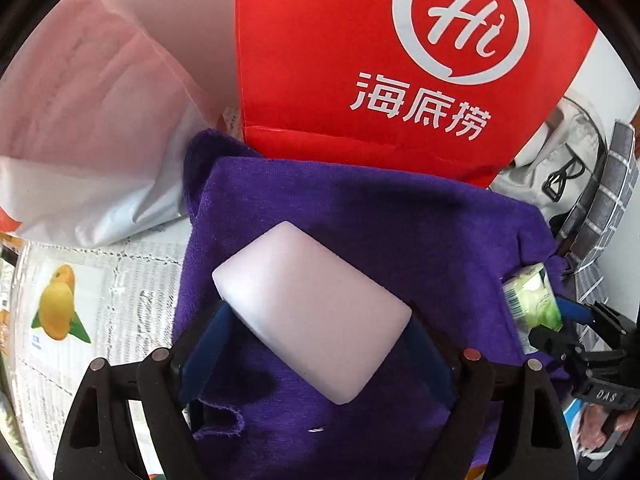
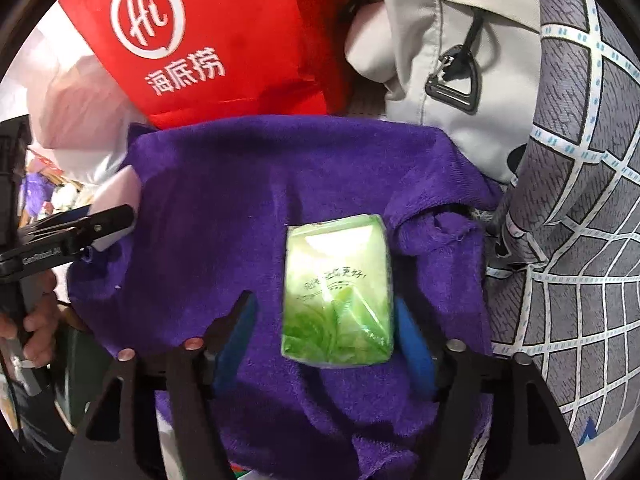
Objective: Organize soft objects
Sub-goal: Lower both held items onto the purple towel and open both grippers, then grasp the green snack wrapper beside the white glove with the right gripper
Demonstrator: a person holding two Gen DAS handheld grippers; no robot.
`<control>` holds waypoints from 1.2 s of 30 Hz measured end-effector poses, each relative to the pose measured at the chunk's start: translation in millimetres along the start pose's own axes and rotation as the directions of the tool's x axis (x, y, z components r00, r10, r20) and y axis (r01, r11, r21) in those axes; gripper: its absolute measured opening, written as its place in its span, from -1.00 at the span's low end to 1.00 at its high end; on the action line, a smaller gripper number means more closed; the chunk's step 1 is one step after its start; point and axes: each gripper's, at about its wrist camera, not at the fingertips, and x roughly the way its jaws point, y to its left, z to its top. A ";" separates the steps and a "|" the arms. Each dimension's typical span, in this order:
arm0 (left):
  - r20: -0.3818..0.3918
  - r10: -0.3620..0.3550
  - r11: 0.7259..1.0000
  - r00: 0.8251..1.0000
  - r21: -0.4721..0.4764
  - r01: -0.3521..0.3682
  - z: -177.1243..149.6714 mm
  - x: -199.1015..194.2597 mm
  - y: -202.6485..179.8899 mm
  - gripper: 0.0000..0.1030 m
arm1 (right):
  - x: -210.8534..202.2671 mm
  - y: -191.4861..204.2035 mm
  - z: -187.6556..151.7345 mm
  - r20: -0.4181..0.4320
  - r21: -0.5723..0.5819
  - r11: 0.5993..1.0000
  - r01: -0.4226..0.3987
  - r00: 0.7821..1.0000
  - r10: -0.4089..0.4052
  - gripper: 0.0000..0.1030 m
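Two soft packs on one purple towel (image 1: 400,220), each between its own gripper's fingers.

Item one: white pack (image 1: 312,316), a pale rounded block, flat on the towel. Long axis runs diagonally, upper left to lower right in the left wrist view, skewed to the jaw line. Left gripper (image 1: 316,344) stands wide; whether the blue pads touch the pack's ends, I cannot tell, and no squeeze shows.

Item two: green tissue pack (image 2: 338,294), flat on the towel. Long axis points away from the right gripper (image 2: 324,320), along the fingers. Jaws wide: a gap shows at the left finger, while the right pad sits just beside the pack's edge.

Nearer hand: left for white, right for green.

Surroundings: red bag (image 1: 400,60) behind the towel; grey jacket (image 2: 440,60) beside it.

Judgement: both packs appear set down, not gripped; either withdrawal runs straight back.
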 end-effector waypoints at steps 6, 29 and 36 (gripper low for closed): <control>-0.017 -0.037 0.999 0.999 -0.017 0.037 0.4 -5.3 1.7 0.74 | -23.7 4.0 2.5 0.081 -0.013 0.999 0.053 0.995 -0.052 0.55; 0.147 -0.088 0.996 0.985 0.033 0.084 -94.0 -139.7 -6.8 0.72 | -115.4 59.0 -161.6 0.128 -0.038 0.998 0.048 0.991 -0.043 0.12; 0.162 -0.089 0.996 0.983 0.018 0.087 -141.0 -157.5 -1.6 0.72 | -119.1 75.3 -211.1 0.139 -0.059 0.996 0.062 0.989 -0.053 -0.12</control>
